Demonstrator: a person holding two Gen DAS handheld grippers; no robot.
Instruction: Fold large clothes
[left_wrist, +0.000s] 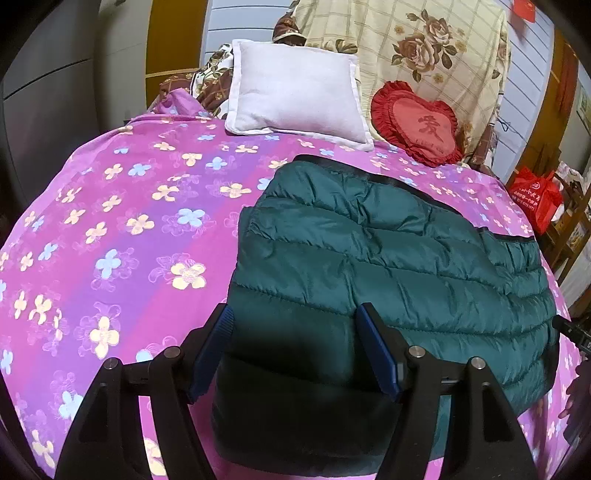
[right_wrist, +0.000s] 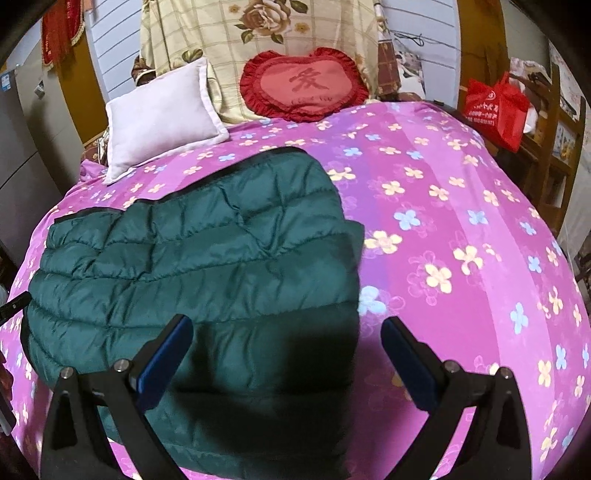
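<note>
Green quilted jacket (left_wrist: 388, 258) lies folded on the pink flowered bed (left_wrist: 110, 221); left hand-held gripper (left_wrist: 295, 325) and right hand-held gripper (right_wrist: 286, 332) hover over it, jaws apart, holding nothing

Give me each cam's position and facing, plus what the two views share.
Left wrist: on the left gripper, angled down over the jacket's left part, toward the headboard end; both open fingers show, plus a dark tip of the other gripper at the right edge.
Right wrist: on the right gripper, angled down over the jacket's right edge and the bedspread; open fingers show.
Shared: jacket, bedspread, white pillow, heart cushion, red bag.
</note>
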